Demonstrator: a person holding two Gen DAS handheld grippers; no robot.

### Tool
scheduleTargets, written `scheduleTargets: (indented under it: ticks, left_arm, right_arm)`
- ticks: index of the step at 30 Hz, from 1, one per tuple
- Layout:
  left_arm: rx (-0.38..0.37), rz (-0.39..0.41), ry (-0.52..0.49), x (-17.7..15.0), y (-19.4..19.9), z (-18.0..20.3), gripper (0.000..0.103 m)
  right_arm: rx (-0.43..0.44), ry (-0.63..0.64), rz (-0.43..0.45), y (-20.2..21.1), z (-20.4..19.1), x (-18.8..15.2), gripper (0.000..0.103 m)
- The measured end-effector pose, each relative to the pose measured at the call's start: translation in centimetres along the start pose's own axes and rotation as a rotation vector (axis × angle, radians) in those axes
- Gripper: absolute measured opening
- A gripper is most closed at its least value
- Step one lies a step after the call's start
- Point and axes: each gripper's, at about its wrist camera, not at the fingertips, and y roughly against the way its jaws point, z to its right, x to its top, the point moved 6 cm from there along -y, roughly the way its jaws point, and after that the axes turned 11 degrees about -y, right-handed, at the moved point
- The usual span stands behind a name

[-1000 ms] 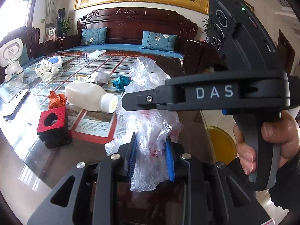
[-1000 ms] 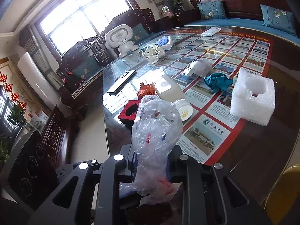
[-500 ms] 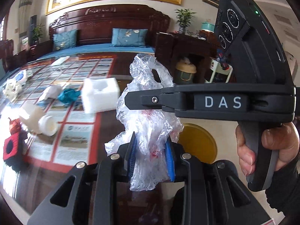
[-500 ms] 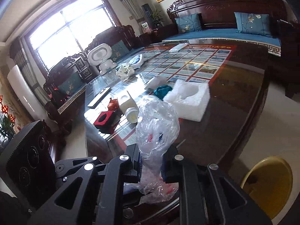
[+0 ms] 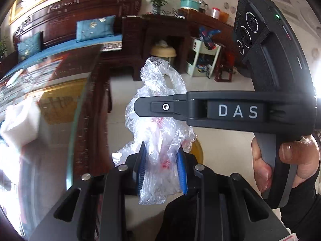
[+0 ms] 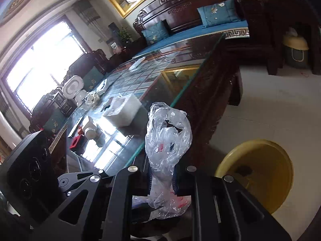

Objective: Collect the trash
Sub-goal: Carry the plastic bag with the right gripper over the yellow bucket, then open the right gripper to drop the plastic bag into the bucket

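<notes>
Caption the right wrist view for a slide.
Right tongs clamp a clear plastic bag beside the glass table, yellow bin on the floor.

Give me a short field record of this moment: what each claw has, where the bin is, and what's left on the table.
left claw: shut on clear plastic bag
right claw: shut on the same bag
bin: yellow bin on the floor, beside the glass table
left on table: white foam block, white bottle, red and black block
</notes>
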Motion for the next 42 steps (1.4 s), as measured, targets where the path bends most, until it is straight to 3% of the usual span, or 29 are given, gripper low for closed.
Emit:
scheduleTargets:
  ticks: [6,18,34,40,41,42]
  left_arm:
    - [-0.077,-0.046,-0.029,1.6,-5.4,4.6,0.028]
    - [-0.158,-0.165,-0.033,2.1,-14.5,8.1,0.029]
    - [-0.203,-0.354,0.017,-1.4,-25.1,6.9,0.030]
    - [-0.204,-0.387,0.031,-2.3,-26.5,6.0,0.043]
    - [-0.203,-0.388,0.037,-2.4,-26.6,5.9,0.052]
    - [-0.202,-0.391,0.044,-2.6,-26.8,5.8,0.067]
  right_arm:
    - [-0.064,-0.084,0.018,1.8,6.3,0.1,0.015]
    - [-0.133,-0.187,-0.048,1.2,16.3,0.2,0.016]
    - [-0.166,-0.309,-0.208,-5.0,25.6,-2.2,0.019]
    - [-0.169,-0.353,-0.225,-7.1,27.3,-2.4,0.026]
    - [-0.167,-0.360,-0.230,-7.2,27.5,-2.6,0.029]
    - [-0.167,-0.370,-0.231,-7.6,27.5,-2.4,0.043]
